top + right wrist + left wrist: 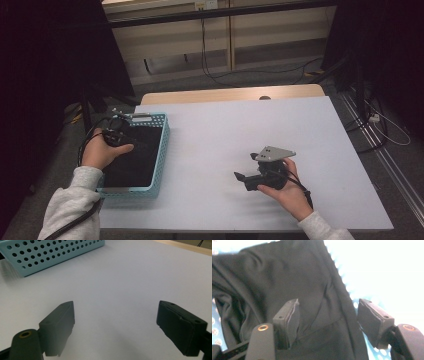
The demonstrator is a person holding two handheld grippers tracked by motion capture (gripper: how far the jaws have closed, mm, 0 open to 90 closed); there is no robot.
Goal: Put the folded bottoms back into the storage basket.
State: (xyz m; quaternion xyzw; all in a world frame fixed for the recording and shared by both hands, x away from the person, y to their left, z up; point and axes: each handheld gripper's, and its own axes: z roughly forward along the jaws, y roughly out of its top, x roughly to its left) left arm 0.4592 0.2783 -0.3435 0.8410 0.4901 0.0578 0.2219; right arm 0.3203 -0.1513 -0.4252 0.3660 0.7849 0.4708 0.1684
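At nine o'clock on the table, a black cloth [134,152] lies in the blue basket [161,150]: soft, light, floppy; pinch a raised fold. Left gripper [328,315] hovers spread above it; right gripper [115,322] spread, empty.

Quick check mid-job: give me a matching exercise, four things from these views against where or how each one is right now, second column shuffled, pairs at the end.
Things:
1. black cloth
2. light blue basket
3. left hand-held gripper
4. right hand-held gripper

Places or states:
A. open over bare white table, nothing between its jaws
B. lying inside the basket
C. open above the dark fabric, pads not pressing on it
D. standing at the table's left edge

Pairs: 1-B, 2-D, 3-C, 4-A
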